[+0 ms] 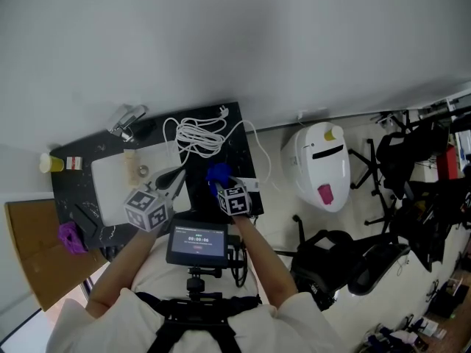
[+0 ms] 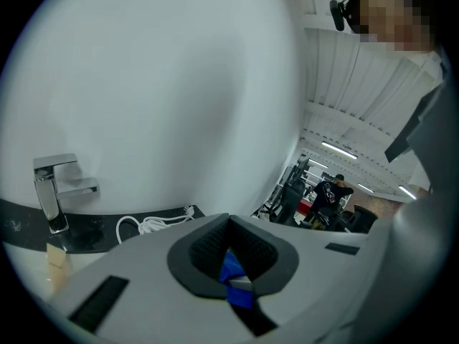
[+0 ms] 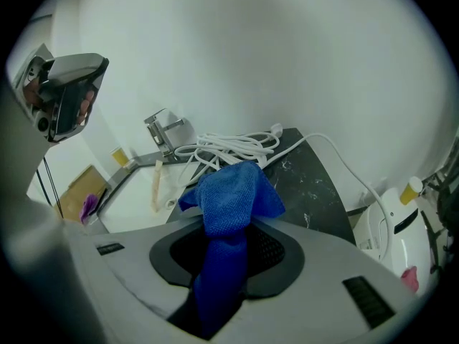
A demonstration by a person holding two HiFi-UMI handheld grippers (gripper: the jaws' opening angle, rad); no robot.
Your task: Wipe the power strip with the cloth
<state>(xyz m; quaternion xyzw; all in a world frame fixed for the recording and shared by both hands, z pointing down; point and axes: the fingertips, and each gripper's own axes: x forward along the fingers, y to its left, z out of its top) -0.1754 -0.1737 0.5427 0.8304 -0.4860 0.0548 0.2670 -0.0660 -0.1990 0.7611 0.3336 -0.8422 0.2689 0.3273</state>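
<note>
Blue cloth (image 3: 229, 192) is pinched in the right hand-held gripper (image 3: 229, 244). Its jaws are closed on a gathered fold, and the loose end stands up and flops over the pads. In the head view this gripper hovers over the dark marble bench (image 1: 237, 127), near the bench's front right corner.

The power strip's white cord (image 1: 197, 137) lies coiled at the far edge of the bench, about midway along it. One strand runs off past the right edge. A small white block (image 1: 248, 184) sits just beside the right gripper at the right edge. I cannot tell whether it is the strip's body.

The left hand-held gripper (image 2: 231, 264) is over the front right part of the white sink (image 1: 110, 179) and is tilted up toward the wall. Its jaws are drawn together. A small blue bit (image 2: 234, 269) with a pale band shows in the seam between the pads, and I cannot tell what it is.

A chrome faucet (image 1: 126, 120) stands at the far left corner of the bench. A yellow cup (image 1: 50, 163) stands at the left edge, and a purple object (image 1: 71, 237) lies at the front left corner.
</note>
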